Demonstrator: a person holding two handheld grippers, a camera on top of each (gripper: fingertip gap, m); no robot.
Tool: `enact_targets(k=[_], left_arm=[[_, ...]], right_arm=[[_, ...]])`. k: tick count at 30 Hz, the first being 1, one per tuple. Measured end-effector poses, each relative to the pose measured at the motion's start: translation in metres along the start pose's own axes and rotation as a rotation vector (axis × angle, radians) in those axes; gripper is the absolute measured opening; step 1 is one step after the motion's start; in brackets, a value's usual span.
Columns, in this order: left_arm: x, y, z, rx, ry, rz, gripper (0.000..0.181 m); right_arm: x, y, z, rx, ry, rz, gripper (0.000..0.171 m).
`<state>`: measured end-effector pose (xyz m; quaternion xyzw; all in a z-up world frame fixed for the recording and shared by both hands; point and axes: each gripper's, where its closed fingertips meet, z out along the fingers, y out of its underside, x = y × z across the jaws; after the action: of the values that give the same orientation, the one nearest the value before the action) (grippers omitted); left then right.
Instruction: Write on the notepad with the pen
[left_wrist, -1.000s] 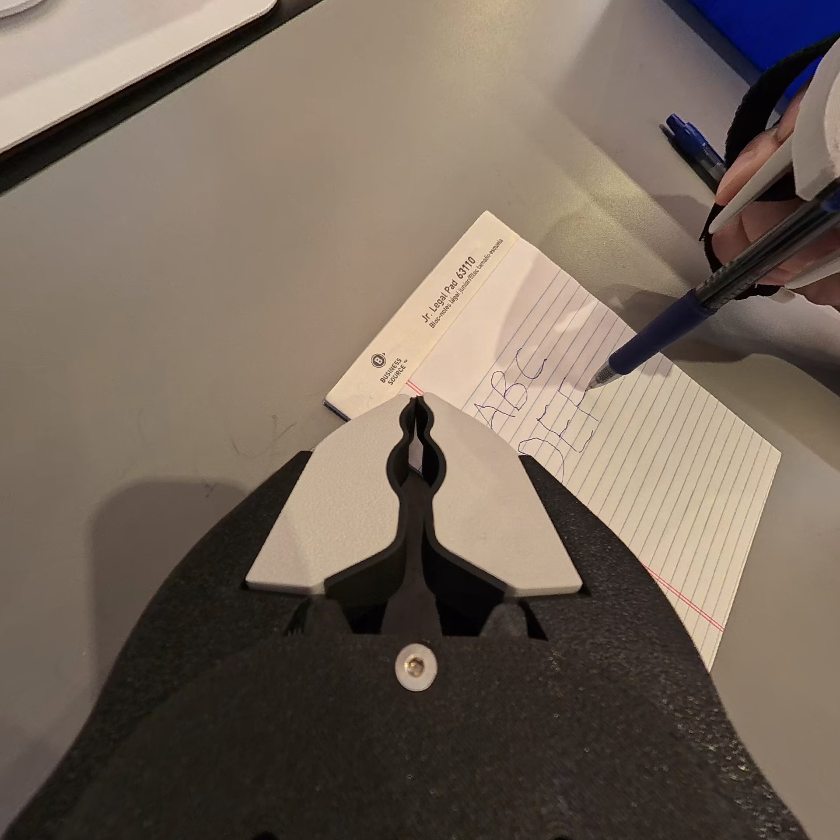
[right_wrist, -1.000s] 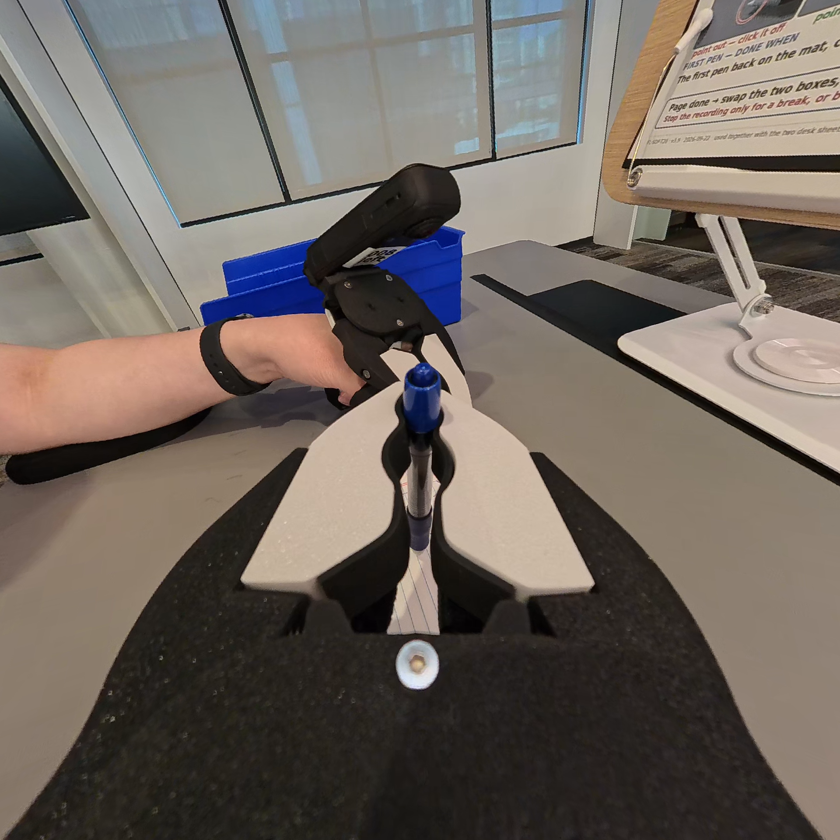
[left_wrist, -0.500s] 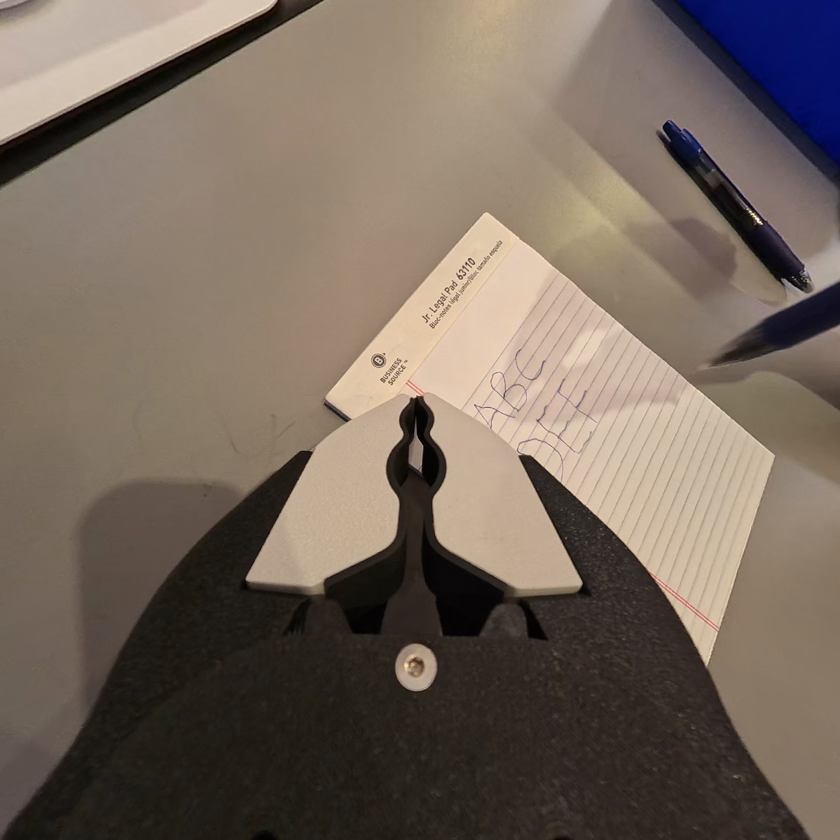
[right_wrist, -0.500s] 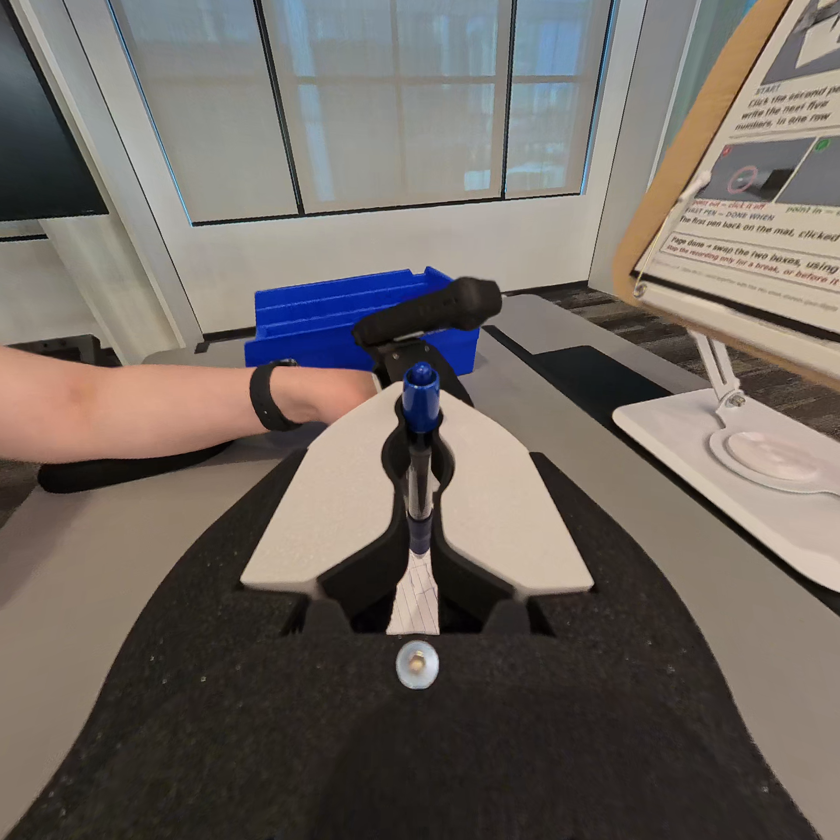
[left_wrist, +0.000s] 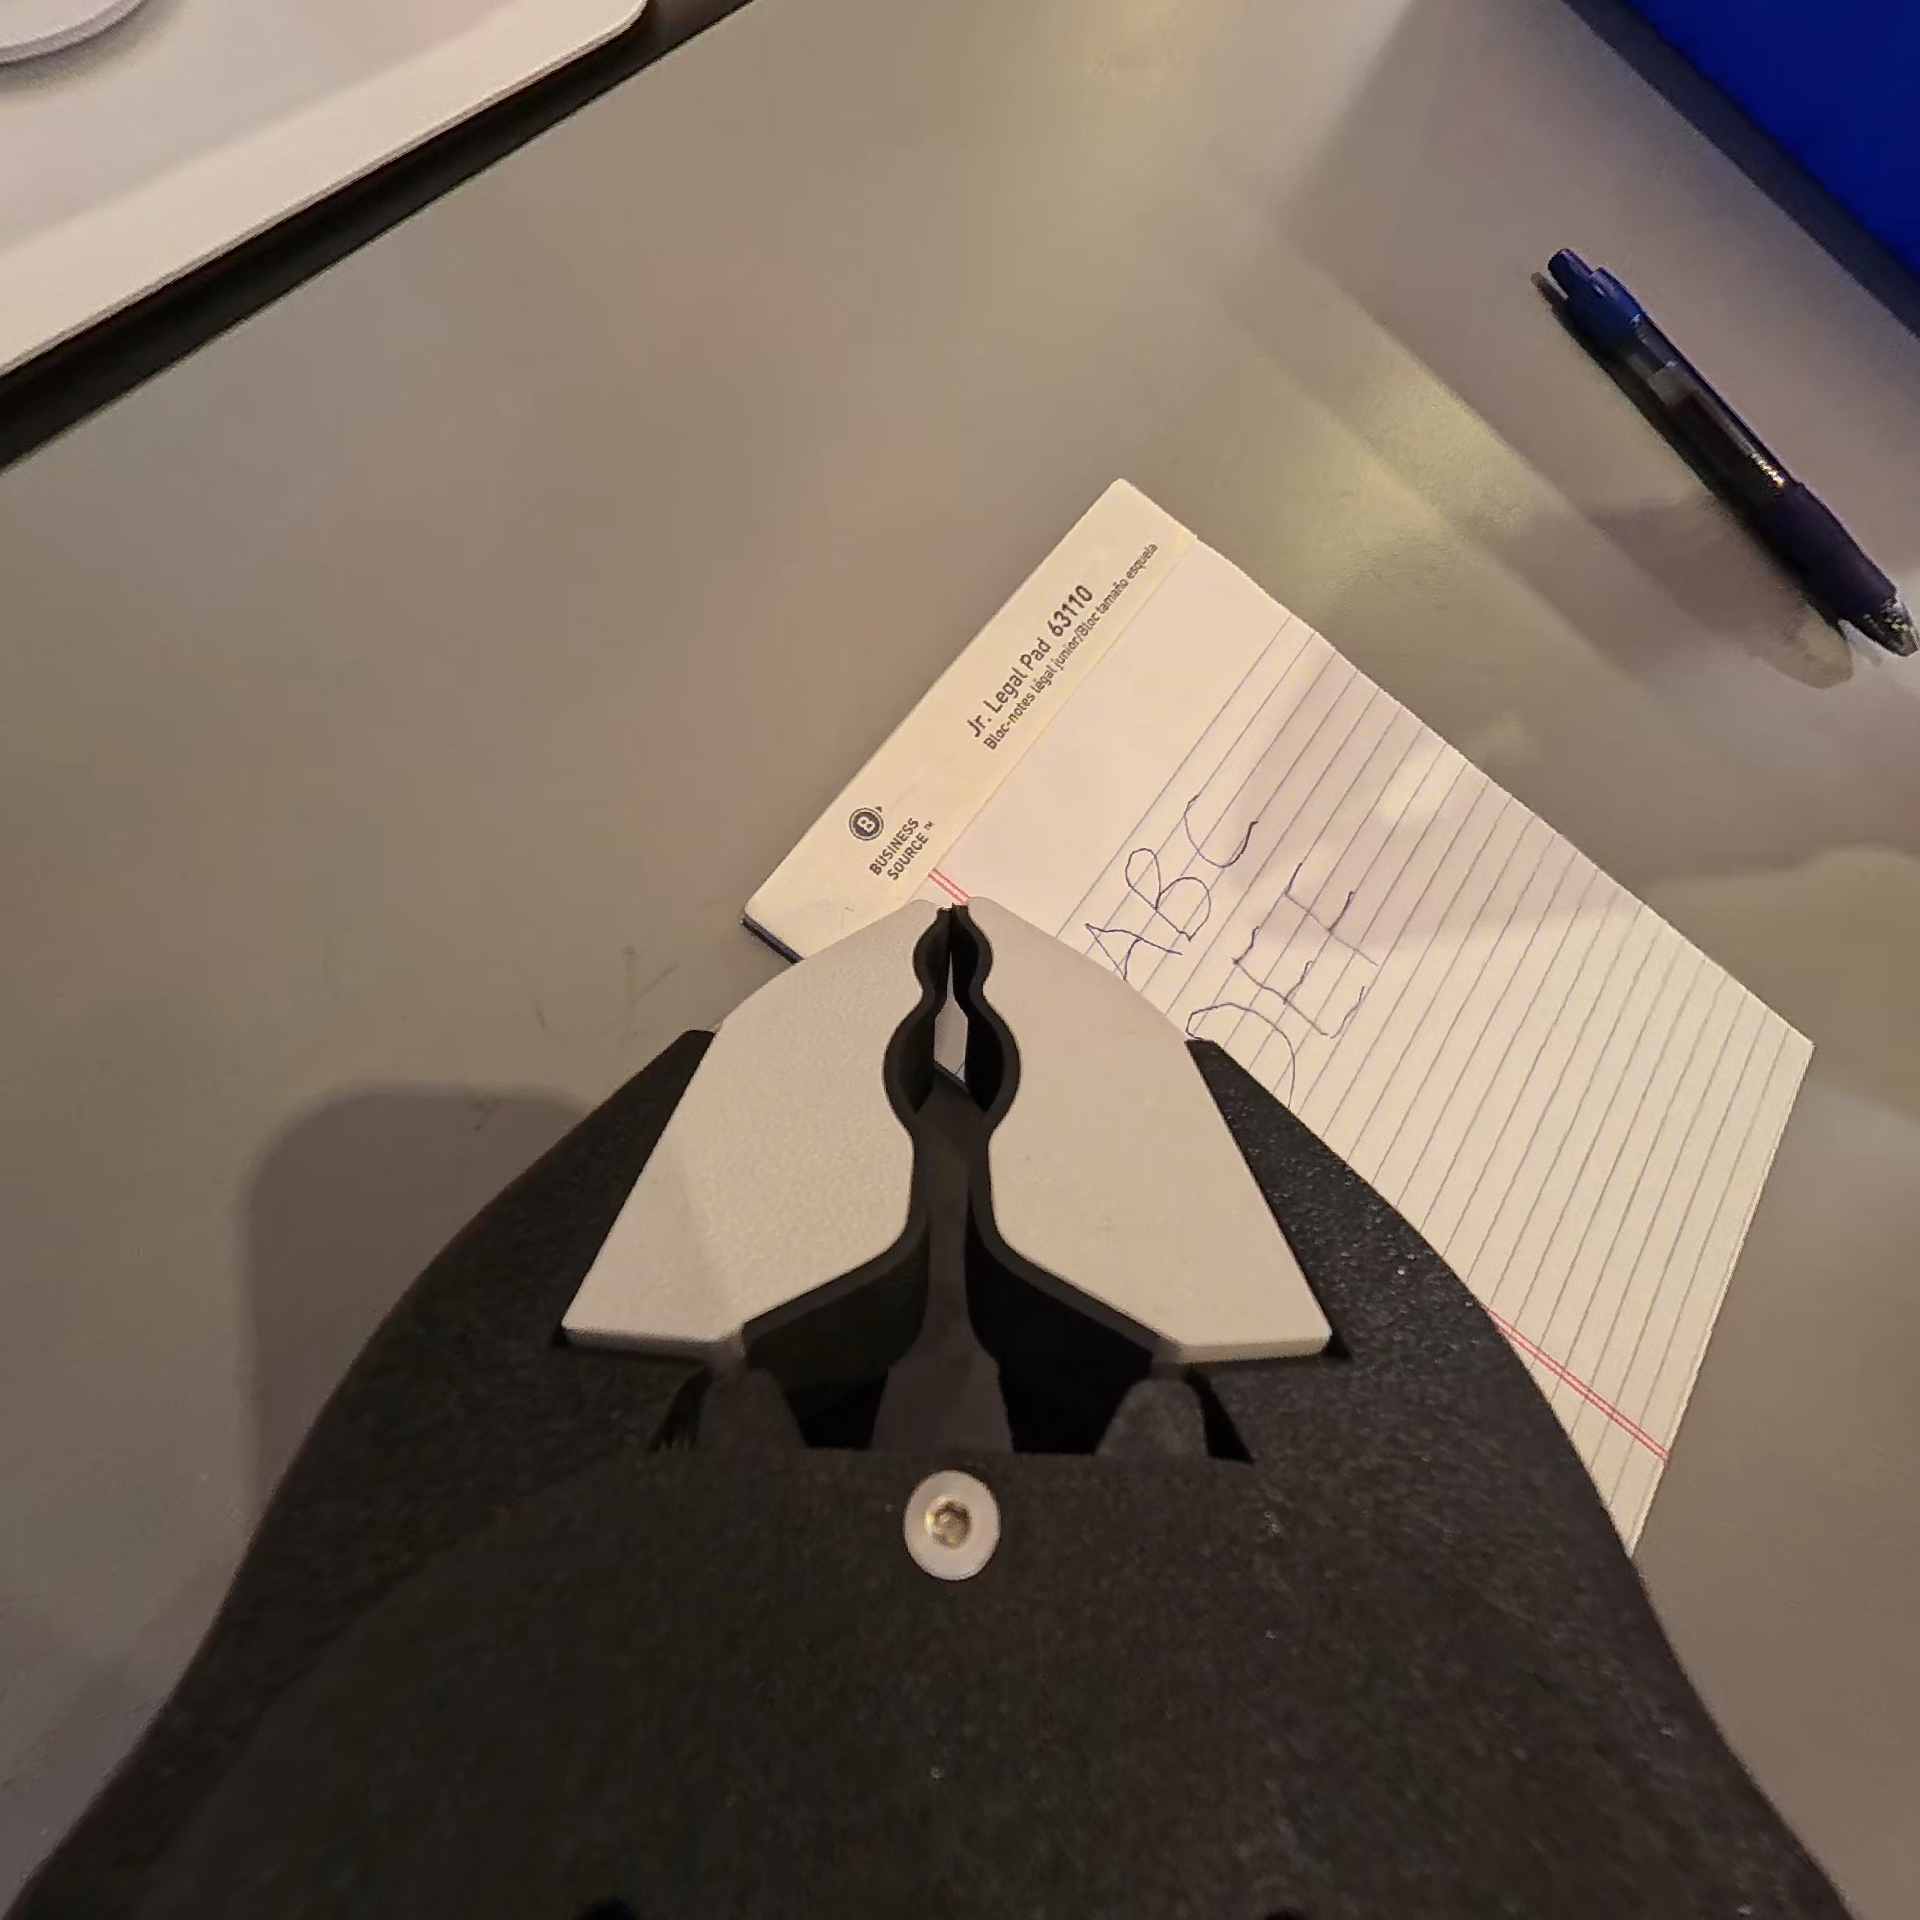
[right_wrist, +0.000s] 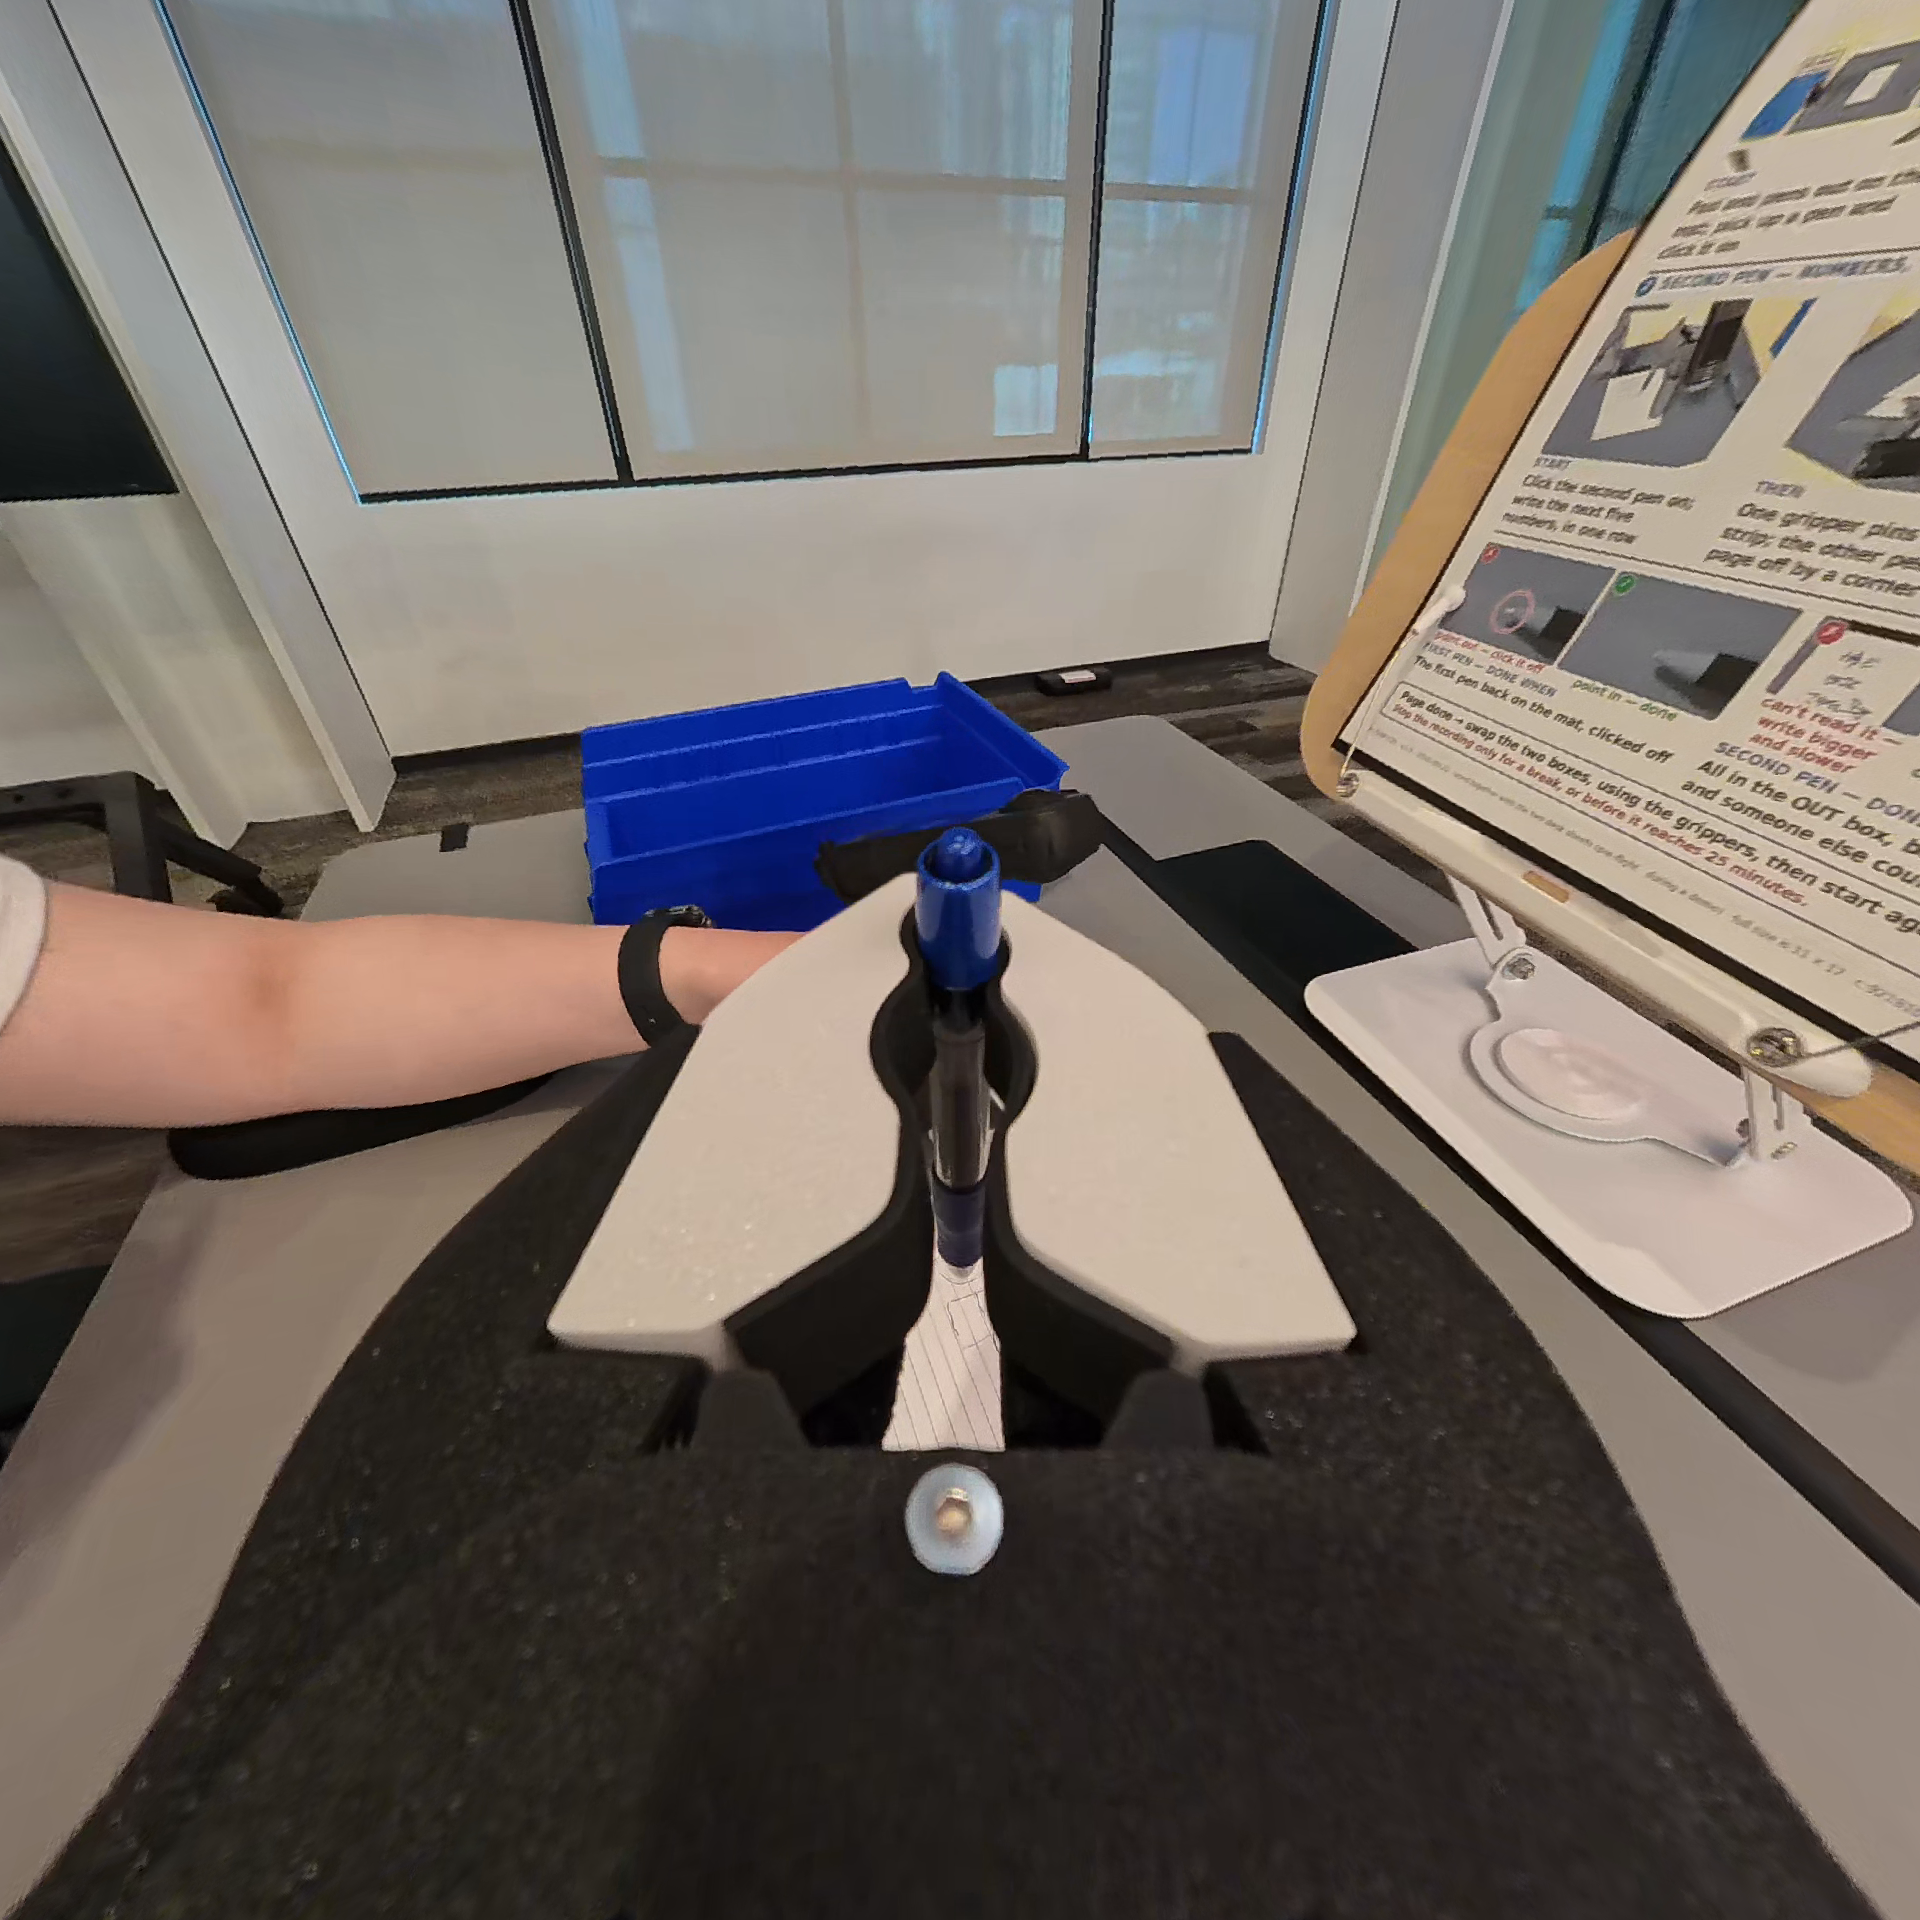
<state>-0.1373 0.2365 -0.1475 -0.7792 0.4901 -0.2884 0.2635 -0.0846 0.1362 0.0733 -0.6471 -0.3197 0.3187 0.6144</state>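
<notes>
I am pressing my left tongs (left_wrist: 953, 914), jaws shut together with nothing between them, down at the near corner of the white ruled paper notepad (left_wrist: 1403, 1039) lying on the grey tabletop (left_wrist: 468, 675); whether the tips are touching the page I cannot tell. Two rows of blue handwritten letters are sitting just past the tips, toward two o'clock. My right tongs (right_wrist: 957, 940) are pinching the blue-capped, dark-barrelled click pen (right_wrist: 956, 1060) upright, button end pointing up at twelve o'clock, with a sliver of lined paper showing below its point. How high the point is hanging above the page I cannot tell. A second dark blue pen (left_wrist: 1725, 468) is lying loose on the tabletop at two o'clock, well apart from the notepad. A blue plastic bin (right_wrist: 810, 790) is standing at the far edge, a white stand with an instruction sheet (right_wrist: 1621, 727) at three o'clock.

The risks, as I judge them: the slim barrel may be twisting in the pinch once the point is loaded, smearing strokes; and if my left tongs are easing off, the pad may be sliding under the pen's drag.
</notes>
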Motion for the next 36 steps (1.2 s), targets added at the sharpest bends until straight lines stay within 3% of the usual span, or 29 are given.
enact_targets(k=[17, 36], left_arm=[[0.000, 0.001, 0.000, -0.008, -0.044, 0.009, 0.000], [0.000, 0.001, -0.001, 0.012, -0.028, -0.018, 0.000]], right_arm=[[0.030, 0.013, -0.013, 0.047, 0.035, 0.112, 0.004], [0.027, 0.019, -0.008, 0.025, 0.022, 0.115, 0.004]])
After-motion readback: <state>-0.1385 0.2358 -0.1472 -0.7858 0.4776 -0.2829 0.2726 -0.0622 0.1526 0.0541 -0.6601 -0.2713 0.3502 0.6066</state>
